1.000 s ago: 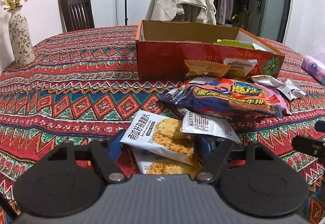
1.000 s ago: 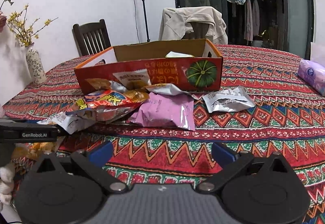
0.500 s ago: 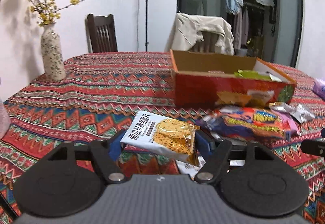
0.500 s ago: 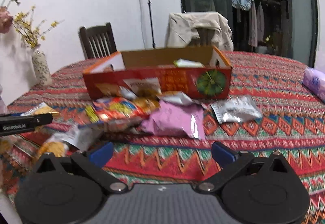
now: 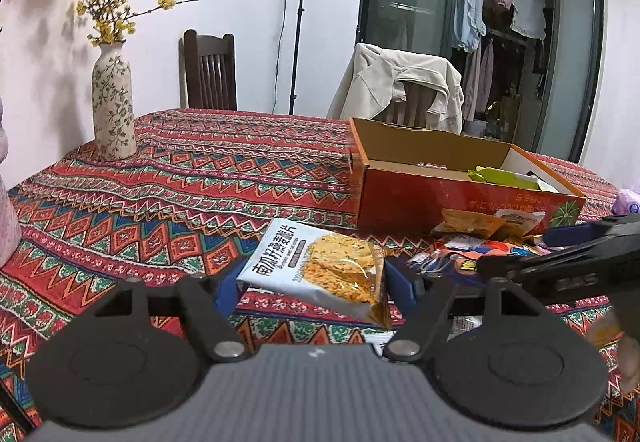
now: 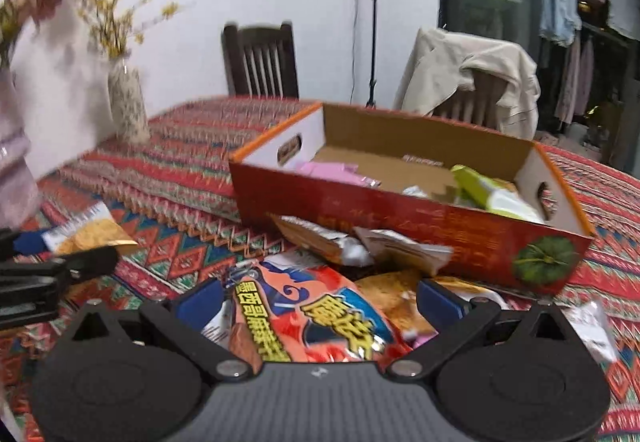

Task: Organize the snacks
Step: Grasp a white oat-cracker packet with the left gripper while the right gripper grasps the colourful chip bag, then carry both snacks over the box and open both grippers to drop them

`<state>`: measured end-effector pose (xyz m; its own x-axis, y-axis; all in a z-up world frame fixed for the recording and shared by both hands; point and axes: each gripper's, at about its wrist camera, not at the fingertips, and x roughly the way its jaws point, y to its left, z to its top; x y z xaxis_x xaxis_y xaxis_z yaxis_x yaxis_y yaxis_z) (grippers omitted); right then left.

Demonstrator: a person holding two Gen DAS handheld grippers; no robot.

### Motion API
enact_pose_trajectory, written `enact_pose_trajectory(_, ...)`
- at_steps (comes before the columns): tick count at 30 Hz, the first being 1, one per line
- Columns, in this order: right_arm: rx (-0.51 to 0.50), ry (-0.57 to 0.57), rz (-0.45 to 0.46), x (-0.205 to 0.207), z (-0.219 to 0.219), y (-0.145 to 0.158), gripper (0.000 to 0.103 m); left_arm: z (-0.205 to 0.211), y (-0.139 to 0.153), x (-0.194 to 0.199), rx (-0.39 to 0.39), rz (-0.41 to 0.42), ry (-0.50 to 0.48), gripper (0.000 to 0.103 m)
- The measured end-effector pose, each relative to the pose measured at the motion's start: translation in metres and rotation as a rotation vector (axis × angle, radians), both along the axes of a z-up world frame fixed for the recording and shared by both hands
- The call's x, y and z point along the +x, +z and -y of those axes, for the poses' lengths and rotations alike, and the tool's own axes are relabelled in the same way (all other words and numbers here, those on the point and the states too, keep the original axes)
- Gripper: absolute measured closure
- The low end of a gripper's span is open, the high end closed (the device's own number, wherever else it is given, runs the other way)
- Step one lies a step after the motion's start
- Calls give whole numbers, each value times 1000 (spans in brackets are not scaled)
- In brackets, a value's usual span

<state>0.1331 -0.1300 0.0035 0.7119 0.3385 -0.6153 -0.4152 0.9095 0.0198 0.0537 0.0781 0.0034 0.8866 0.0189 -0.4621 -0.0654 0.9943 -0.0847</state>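
My left gripper (image 5: 310, 280) is shut on a white and orange cracker packet (image 5: 316, 264) and holds it above the table, left of the open red cardboard box (image 5: 432, 201). The packet also shows in the right wrist view (image 6: 86, 232). My right gripper (image 6: 320, 300) is open, its fingers on either side of a large orange and blue snack bag (image 6: 308, 318) that lies in a pile in front of the box (image 6: 400, 226). A green packet (image 6: 490, 191) and a pink packet (image 6: 334, 169) lie inside the box.
Several more packets (image 6: 360, 242) lean against the box front. A flowered vase (image 5: 113, 103) stands at the far left of the patterned tablecloth (image 5: 200, 193). Two chairs stand behind the table, one draped with a jacket (image 5: 400, 81). A purple tissue pack (image 5: 628, 199) lies far right.
My left gripper has lifted the cracker packet off the pile and moved left. My right gripper has moved forward and left over the large snack bag.
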Motion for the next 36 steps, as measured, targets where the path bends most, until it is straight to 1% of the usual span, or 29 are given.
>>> enact_pose_trajectory(4,-31,34,-49,10,-10,-13,2,-7,-2,-1,-12,6,2,30)
enact_pose_trajectory(8,-44,44,-43,5,-11,-16,17,-9,-5,1,-25,3,4,30)
enact_pose_trajectory(9,-50,47,-38,4,-12,-16,24,-9,-5,2,-27,1,2,30)
enact_pose_trajectory(10,-54,47,-31,1,-11,-15,27,-8,-6,3,-30,0,0,30)
enact_pose_trajectory(12,-35,59,-31,-3,-9,-14,40,-7,-7,3,-34,-2,-4,30)
enact_pose_trajectory(15,-35,60,-11,-12,-6,-11,45,-7,-6,4,-37,1,-5,30)
enact_pose_trajectory(21,1,56,45,-33,4,0,49,-5,2,3,-33,21,-7,30)
enact_pose_trajectory(27,57,57,112,-49,17,22,49,4,19,8,-29,68,-24,30)
enact_pose_trajectory(32,100,51,153,-54,28,38,49,13,32,14,-32,100,-40,30)
enact_pose_trajectory(36,112,29,190,-51,35,48,49,19,42,21,-32,119,-54,30)
